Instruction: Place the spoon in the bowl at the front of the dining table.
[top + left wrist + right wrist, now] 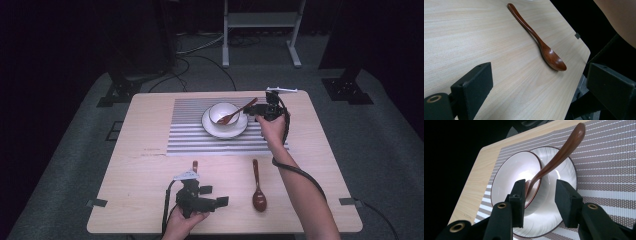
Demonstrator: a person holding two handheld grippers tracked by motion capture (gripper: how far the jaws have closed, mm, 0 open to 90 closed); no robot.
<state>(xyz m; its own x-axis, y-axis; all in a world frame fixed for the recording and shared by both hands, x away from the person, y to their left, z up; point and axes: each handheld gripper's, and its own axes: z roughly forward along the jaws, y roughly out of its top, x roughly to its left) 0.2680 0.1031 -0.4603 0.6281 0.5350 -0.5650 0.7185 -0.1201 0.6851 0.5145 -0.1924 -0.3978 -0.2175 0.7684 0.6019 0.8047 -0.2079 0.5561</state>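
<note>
The right claw (pixel 539 195) stands partly open over the bowl (pixel 515 176), released; a spoon (pixel 559 155) leans in the bowl between its jaws, touching the left one. The left claw (pixel 536 87) gapes wide and empty above the counter (pixel 474 37), a second spoon (pixel 541 45) just ahead.

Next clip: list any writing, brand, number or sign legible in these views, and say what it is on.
None can be read.
The table has a faint reddish mark near the striped placemat's front left corner in the high view, too small and blurred to tell whether it is writing.
The bowl, saucer, wooden spoons and both claws show no lettering.
</note>
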